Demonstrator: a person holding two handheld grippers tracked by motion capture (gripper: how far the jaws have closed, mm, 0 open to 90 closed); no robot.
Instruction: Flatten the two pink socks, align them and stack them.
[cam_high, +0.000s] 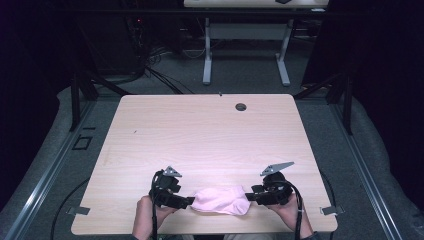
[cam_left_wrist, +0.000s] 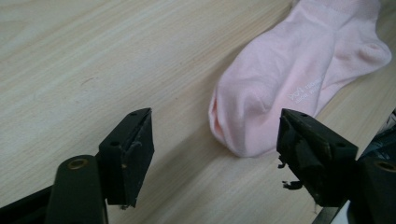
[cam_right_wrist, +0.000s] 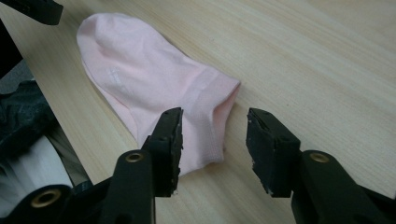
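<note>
pink sock (cam_high: 220, 200) flat on my worktop (cam_high: 200, 130), left tool (cam_left_wrist: 212, 154) spread and empty, right tool (cam_right_wrist: 214, 149) spread at the cuff, not pinching

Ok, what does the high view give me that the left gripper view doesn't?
High view alone: both hands, the left gripper and right gripper flanking the pink sock near the table's front edge, the cable hole at the far side, and the floor and another desk beyond.

Left gripper view alone: the small white lettering on the sock, and the gap between that gripper's open jaws and the fabric.

Both: the sock lying flat on the wooden table.
</note>
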